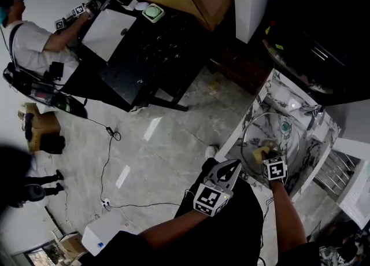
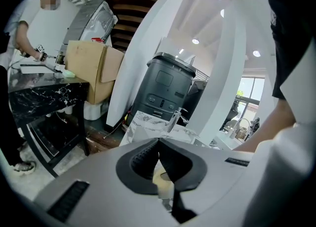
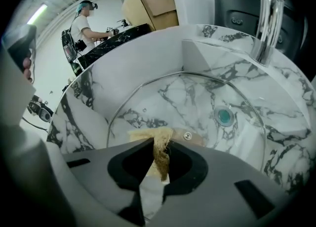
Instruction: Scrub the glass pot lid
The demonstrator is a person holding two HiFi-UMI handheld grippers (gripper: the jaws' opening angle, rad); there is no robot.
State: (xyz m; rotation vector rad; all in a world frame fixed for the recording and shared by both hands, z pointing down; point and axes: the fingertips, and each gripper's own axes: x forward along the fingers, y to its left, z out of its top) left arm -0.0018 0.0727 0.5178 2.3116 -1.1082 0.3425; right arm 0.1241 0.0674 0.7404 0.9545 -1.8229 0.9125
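The glass pot lid lies flat in the white marble sink, and its steel rim rings the basin. In the right gripper view the glass pot lid fills the bowl of the sink, with a small screw at its centre. My right gripper is shut on a tan fibrous scrubber, which presses on the near part of the glass. In the head view the right gripper sits at the sink's near edge. My left gripper hovers left of the sink, off the lid. Its jaws are shut, and I see nothing between them.
A chrome faucet stands at the sink's far rim, and a drain shows under the glass. A person works at a black marble table across the floor. Cables and a white box lie on the floor.
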